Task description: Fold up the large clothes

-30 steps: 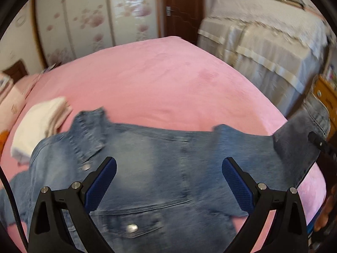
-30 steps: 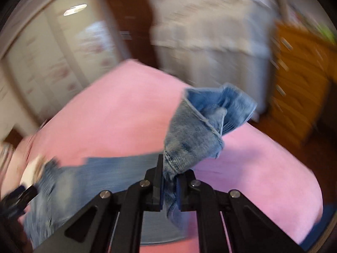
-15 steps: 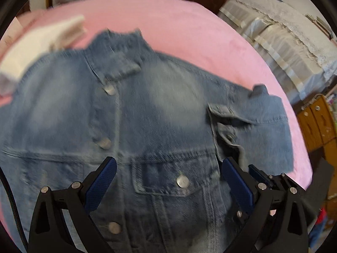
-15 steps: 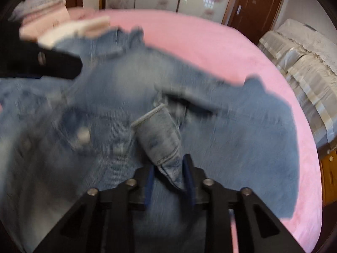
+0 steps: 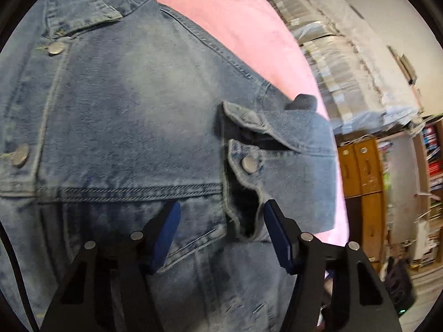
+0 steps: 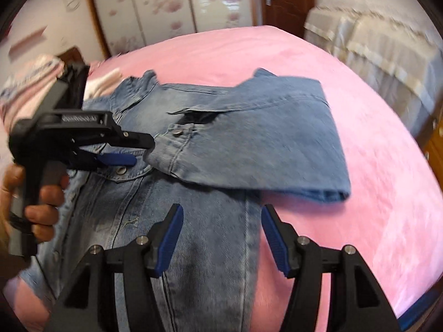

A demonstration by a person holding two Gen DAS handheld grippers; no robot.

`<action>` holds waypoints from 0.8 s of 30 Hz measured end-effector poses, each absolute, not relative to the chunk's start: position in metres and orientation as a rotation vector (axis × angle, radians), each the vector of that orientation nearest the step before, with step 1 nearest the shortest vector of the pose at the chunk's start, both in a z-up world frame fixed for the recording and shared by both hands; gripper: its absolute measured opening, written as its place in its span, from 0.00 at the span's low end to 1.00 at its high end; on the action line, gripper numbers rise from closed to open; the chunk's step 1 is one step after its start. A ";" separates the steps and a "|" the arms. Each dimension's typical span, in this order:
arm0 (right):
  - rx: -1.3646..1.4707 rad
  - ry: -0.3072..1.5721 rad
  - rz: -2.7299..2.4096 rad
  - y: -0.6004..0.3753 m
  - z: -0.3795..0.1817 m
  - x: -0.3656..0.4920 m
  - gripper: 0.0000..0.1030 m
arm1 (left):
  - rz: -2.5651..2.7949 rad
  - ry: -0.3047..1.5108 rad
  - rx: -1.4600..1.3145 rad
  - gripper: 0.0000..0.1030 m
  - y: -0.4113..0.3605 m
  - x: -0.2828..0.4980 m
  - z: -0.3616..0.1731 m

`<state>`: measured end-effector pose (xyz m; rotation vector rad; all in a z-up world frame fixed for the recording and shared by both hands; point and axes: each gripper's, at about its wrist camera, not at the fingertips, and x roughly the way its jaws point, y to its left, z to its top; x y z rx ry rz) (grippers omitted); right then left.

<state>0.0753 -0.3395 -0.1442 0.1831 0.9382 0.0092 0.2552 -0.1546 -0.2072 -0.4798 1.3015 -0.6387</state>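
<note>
Two grippers work over one denim jacket (image 5: 124,127), which lies spread on a bed with a pink cover (image 6: 387,193). On the left gripper (image 5: 221,215) the jaws have just been closing and now stand partly apart, with the cuff (image 5: 246,166) of the folded-in sleeve (image 6: 263,138) between them; its right pad is just beside the cuff's edge, but I cannot tell if it really presses the cloth. In the right wrist view this same gripper reaches in from the left, its tips at the cuff, and a hand (image 6: 33,193) holds its grip. On the right gripper (image 6: 221,215) the jaws have just been opening; they stand apart and hold nothing, above the lower part of the jacket near its side edge. The sleeve lies folded across the chest, the cuff with its metal button near the chest pocket. The collar (image 5: 91,8) points to the far side of the bed. Beyond the bed stand a flowered wardrobe (image 6: 166,13) and a covered piece of furniture (image 6: 373,41).
</note>
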 end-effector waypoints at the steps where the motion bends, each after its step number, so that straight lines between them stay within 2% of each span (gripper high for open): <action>1: 0.198 0.944 0.007 -0.342 -0.146 0.076 0.57 | -0.648 1.303 -0.506 0.59 -0.156 0.257 -0.209; 8: 0.214 0.966 0.007 -0.336 -0.159 0.076 0.57 | -0.721 1.332 -0.651 0.59 -0.165 0.272 -0.222; 24: 0.251 0.980 0.024 -0.336 -0.164 0.077 0.57 | -0.768 1.361 -0.686 0.59 -0.194 0.286 -0.236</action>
